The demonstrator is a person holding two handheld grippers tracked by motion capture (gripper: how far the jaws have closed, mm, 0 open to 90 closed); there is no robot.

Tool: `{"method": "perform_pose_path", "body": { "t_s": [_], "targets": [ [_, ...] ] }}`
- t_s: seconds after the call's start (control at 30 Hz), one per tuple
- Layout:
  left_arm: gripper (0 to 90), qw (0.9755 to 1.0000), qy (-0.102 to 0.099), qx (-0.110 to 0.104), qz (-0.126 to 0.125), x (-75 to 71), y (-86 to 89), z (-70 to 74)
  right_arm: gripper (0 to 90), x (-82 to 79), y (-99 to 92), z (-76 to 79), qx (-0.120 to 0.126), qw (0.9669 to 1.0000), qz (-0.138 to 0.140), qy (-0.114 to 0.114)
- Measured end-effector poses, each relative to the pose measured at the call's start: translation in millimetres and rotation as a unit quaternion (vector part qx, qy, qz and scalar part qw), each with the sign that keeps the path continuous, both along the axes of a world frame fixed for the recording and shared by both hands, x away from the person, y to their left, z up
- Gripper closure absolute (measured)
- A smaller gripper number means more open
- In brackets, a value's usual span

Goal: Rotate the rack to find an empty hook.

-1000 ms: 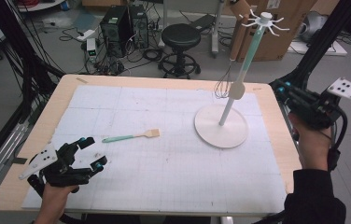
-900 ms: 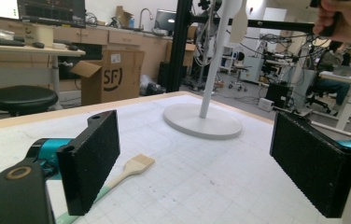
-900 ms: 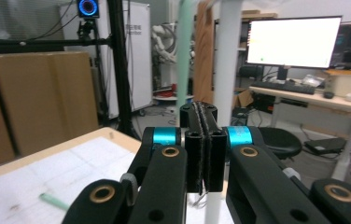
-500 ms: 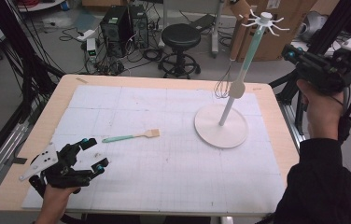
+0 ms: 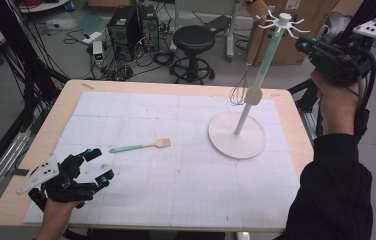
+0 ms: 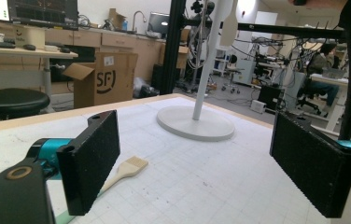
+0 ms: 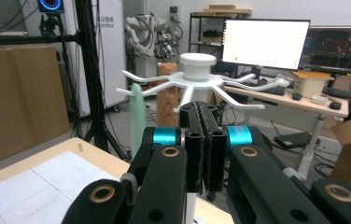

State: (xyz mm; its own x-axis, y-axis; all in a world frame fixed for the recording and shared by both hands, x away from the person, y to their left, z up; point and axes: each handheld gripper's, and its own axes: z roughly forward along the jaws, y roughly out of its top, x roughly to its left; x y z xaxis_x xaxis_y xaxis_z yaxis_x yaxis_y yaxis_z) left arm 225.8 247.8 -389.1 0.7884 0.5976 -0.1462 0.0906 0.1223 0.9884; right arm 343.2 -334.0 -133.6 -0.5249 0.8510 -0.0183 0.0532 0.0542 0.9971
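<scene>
White gridded mat [image 5: 176, 175], cluttered workshop.

Tabletop [image 5: 60, 114]: pale wood, bare along its edges.
Mat [image 5: 176, 195]: white, gridded, covering most of the tabletop.
Stool [image 5: 193, 37]: black round seat, on the floor beyond the far edge.
Computer towers [image 5: 132, 25]: two dark cases side by side, left of the stool.
Power strip [image 5: 97, 49]: white, beside the towers, among loose cables.
Cardboard box [image 6: 106, 81]: open flap, printed "SF".
Monitor [image 7: 264, 43]: lit bright white, on a far desk.
</scene>
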Motion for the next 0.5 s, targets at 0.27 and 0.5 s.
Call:
{"method": "perform_pose_path", "body": {
  "t_s": [0.27, 0.5],
  "targets": [
    [16.5, 1.0, 0.001, -0.002, 0.001, 0.2, 1.0, -1.0, 89.3, -3.0, 12.9, 2.2, 0.0, 0.9998, 0.018, -0.006],
    [16.5, 1.0, 0.002, -0.005, 0.002, -0.4, 2.0, -1.6, 89.3, -2.7, 27.7, 4.4, -0.003, 0.9995, 0.031, -0.01]
  ]
}}
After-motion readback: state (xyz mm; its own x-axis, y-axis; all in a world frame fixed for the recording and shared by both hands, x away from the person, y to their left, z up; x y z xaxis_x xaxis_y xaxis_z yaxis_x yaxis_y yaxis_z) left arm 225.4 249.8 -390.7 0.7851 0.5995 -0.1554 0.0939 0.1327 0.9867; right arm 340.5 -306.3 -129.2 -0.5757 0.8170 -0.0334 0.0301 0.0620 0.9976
